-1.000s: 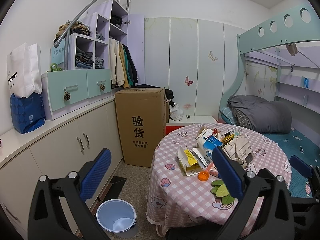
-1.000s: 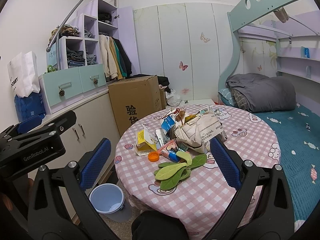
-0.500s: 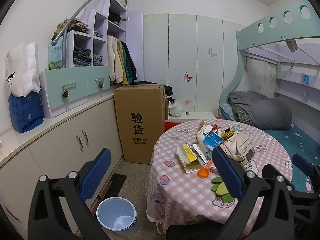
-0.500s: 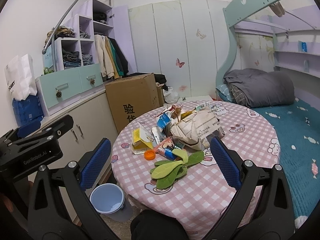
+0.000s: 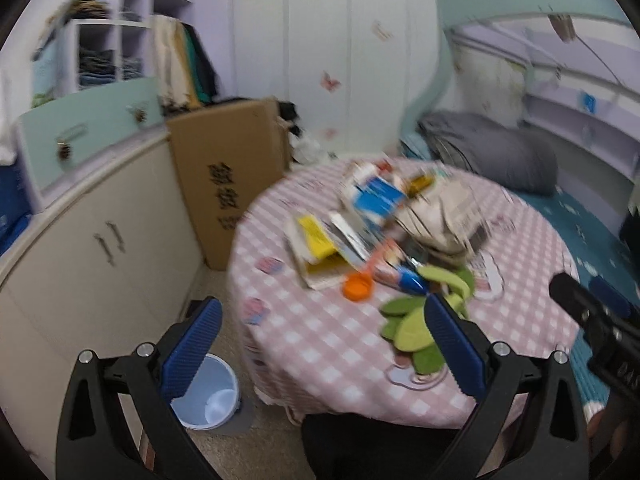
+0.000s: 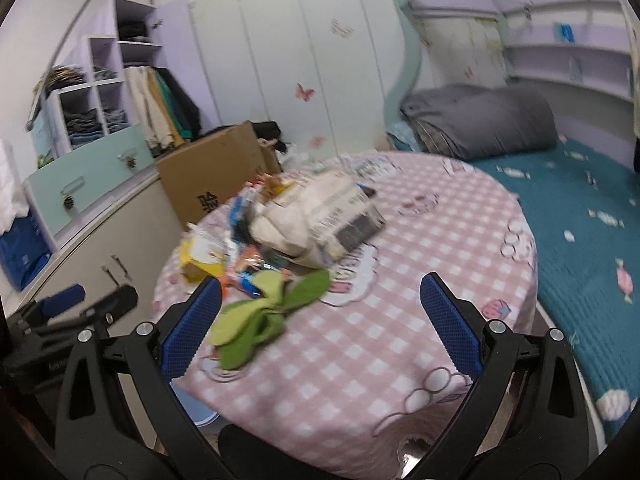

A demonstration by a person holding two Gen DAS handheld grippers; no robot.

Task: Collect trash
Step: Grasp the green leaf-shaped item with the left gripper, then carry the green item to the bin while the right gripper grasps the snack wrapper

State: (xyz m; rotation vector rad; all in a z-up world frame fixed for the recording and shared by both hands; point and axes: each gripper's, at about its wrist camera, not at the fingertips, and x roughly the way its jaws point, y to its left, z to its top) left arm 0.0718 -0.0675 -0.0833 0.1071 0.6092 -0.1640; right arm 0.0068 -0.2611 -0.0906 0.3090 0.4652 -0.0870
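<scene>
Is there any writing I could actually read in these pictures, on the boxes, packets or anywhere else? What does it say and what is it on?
"验": the one clear character on the cardboard box, right view; the rest is hidden behind the table.
Cardboard box, left view: two large characters, too blurred to read.
Grey-and-white packet on the trash pile: printed lines, too blurred.
Yellow packet and blue carton: print unreadable.
Left tongs' body, seen from the right view: lettering too blurred.

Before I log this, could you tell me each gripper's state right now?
Left gripper: open, holding nothing.
Right gripper: open, holding nothing.
</scene>
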